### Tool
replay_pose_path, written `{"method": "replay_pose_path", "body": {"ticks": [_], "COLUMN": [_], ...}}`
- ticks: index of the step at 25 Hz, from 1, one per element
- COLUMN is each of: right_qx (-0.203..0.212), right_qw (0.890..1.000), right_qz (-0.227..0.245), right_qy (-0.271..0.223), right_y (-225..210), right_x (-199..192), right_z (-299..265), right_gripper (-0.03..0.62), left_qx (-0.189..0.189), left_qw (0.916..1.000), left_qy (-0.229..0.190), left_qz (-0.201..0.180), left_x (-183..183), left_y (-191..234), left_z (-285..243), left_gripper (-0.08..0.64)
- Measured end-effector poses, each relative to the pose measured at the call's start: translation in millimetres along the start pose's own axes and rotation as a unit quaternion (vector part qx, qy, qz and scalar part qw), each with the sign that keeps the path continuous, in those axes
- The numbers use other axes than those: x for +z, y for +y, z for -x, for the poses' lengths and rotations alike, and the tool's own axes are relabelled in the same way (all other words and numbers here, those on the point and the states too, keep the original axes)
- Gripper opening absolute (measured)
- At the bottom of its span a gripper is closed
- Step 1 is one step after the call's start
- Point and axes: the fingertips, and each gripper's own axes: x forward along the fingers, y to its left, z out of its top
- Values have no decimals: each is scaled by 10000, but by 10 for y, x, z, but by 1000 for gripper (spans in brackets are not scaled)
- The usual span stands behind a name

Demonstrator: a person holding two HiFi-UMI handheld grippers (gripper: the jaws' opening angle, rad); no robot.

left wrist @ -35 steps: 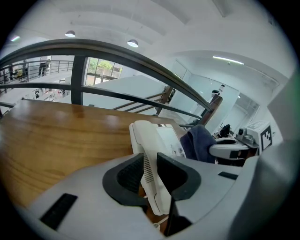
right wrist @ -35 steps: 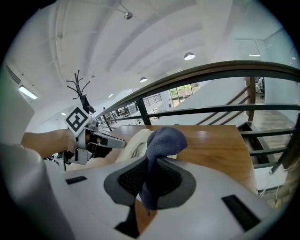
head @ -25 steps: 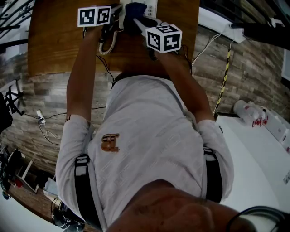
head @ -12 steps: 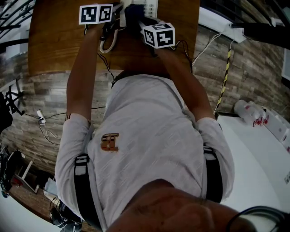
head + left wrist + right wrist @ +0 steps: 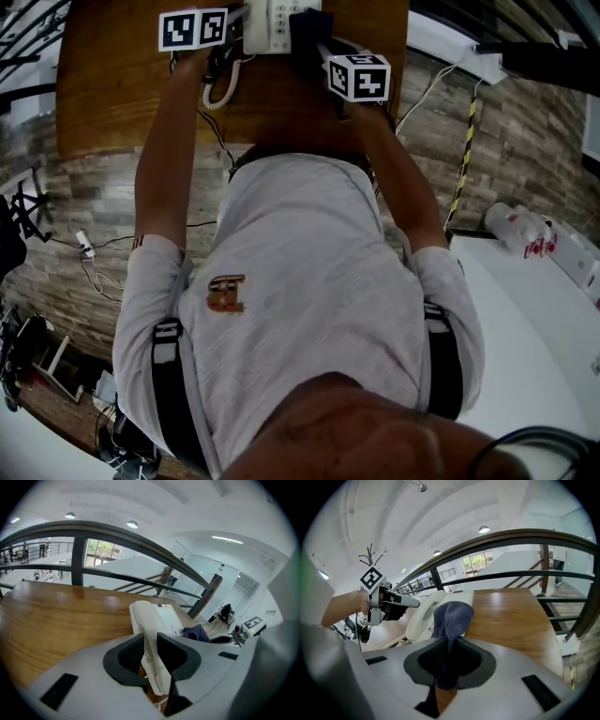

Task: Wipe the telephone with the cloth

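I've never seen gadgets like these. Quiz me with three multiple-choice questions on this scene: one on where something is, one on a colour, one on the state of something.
1. Where does the telephone stand?
A. On the floor
B. On the wooden table
C. On a chair

2. What colour is the cloth?
A. Red
B. Dark blue
C. Yellow

3. What is the left tool doing?
A. Open, holding nothing
B. Closed on the cloth
C. Closed on the white handset

Answers:
1 B: the left gripper view shows the telephone resting on the brown wood top.
2 B: the cloth pinched in the right tool is dark blue.
3 C: the handset's lower end sits between the left tool's two jaws.
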Motion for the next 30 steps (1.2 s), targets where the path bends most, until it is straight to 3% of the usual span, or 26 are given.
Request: {"method": "replay_pose_path", "body": {"ticks": [6, 12, 16, 20, 25, 30], "right_qx": [-159, 32, 228, 431, 748, 1044], "right_qw": [9996, 9990, 9971, 9922, 9781, 9635], "right_qz": [-195, -126, 125, 481, 886, 1116], "right_qy": [-115, -435, -711, -1062, -1728, -2197], "right_y": [-234, -230, -111, -2, 152, 268], "right_x": [0, 247, 556, 916, 1326, 1582], "right_z": [213, 459, 619, 824, 1099, 1350], "right_gripper": [60, 60, 60, 60, 60, 60], "left_qx": [78, 223, 239, 133, -170, -446], "left_qw": [9999, 9995, 9983, 9946, 9798, 9540], "left_qy": [-32, -83, -349, -883, -1884, -2812], "left_qz": [-74, -211, -405, -526, -647, -937], "left_x": [19, 13, 124, 388, 801, 1140], "left_y": [-10, -132, -284, -585, -1114, -1603], "left_z": [17, 67, 202, 358, 611, 874], "left_gripper": [92, 91, 91, 90, 63, 48]}}
